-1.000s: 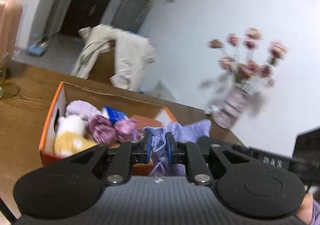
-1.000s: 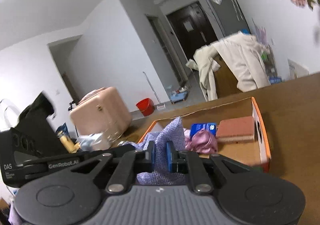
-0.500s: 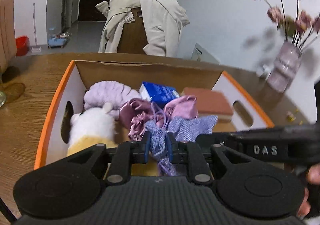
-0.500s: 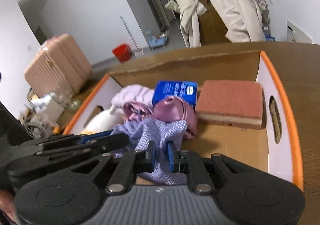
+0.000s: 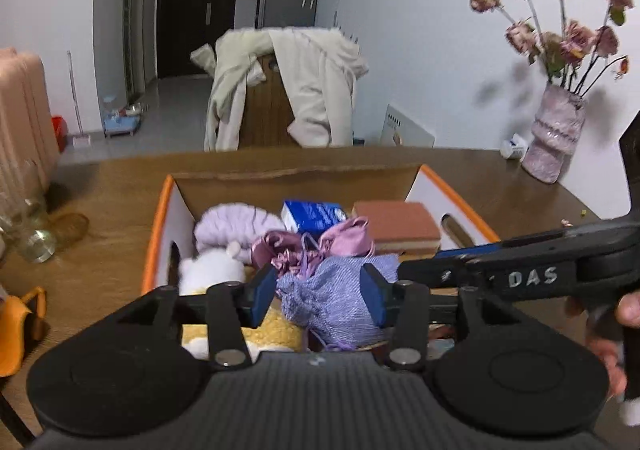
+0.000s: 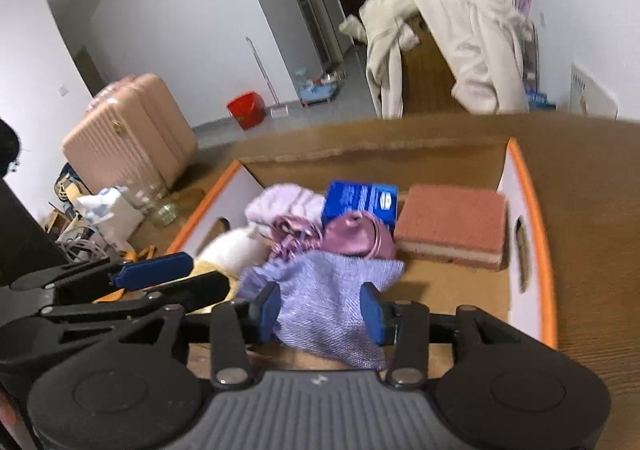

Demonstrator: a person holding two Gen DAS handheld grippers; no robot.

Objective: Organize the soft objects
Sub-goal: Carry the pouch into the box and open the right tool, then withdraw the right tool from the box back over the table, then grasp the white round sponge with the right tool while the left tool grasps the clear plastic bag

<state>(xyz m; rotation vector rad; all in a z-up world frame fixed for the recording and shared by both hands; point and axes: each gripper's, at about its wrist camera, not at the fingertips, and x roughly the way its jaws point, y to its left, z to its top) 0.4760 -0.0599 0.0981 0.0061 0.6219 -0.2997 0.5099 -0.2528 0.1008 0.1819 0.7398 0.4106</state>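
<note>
Left gripper (image 5: 318, 296): jaws have just been opening, now spread, lavender knit pouch (image 5: 334, 302) loose between them. Right gripper (image 6: 322, 310): likewise just opened, spread. The pouch rests inside the orange-rimmed box (image 6: 536, 234) against 2 satin pouches (image 6: 352, 236). Placement appears complete.

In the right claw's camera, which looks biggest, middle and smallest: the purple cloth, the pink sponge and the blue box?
1. Purple cloth, though it lies nearest the camera, which makes it look bigger.
2. Pink sponge, only a little smaller in the picture.
3. Blue box, clearly smallest, and partly hidden behind a pink pouch.
</note>
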